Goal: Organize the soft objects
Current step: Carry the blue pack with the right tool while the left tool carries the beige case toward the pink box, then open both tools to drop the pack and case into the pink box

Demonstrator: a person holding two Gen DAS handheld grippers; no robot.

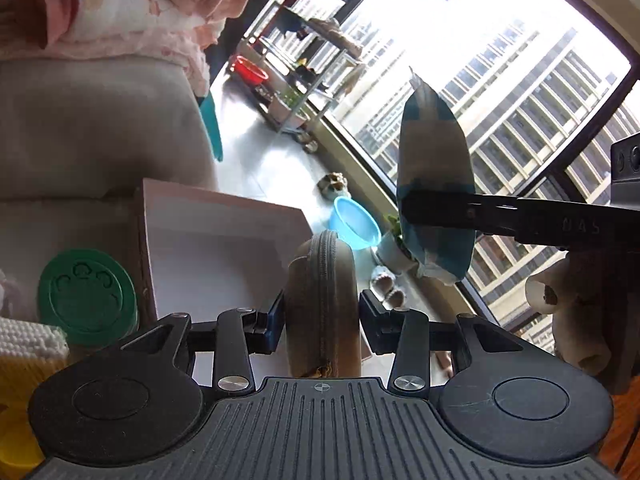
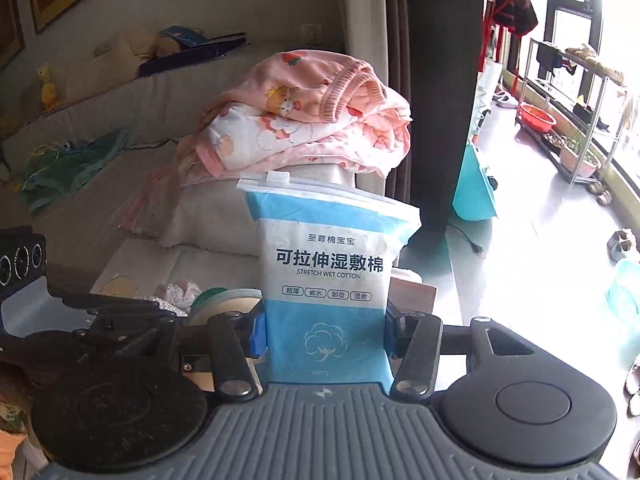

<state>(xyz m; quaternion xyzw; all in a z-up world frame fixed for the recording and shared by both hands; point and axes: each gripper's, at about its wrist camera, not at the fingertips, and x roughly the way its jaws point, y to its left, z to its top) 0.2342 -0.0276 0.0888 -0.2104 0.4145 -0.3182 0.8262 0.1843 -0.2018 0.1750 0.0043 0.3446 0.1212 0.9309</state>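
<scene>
My left gripper (image 1: pixel 320 320) is shut on a tan zippered pouch (image 1: pixel 322 300), held upright with its zipper edge facing the camera. My right gripper (image 2: pixel 324 336) is shut on a blue and white bag of stretch wet cotton (image 2: pixel 328 276), held upright. The same bag (image 1: pixel 434 160) shows in the left wrist view at the right, edge-on against the window, clamped by the right gripper's black finger (image 1: pixel 480 210). A white open box (image 1: pixel 224 248) lies just beyond the pouch.
A green-lidded jar (image 1: pixel 86 296) and a white and yellow sponge (image 1: pixel 28 344) stand at the left. A grey sofa (image 2: pixel 120 120) carries a pink blanket pile (image 2: pixel 312 116). A blue basin (image 1: pixel 354 224), a red basin (image 2: pixel 538 116) and a metal rack (image 2: pixel 580 112) stand by the window.
</scene>
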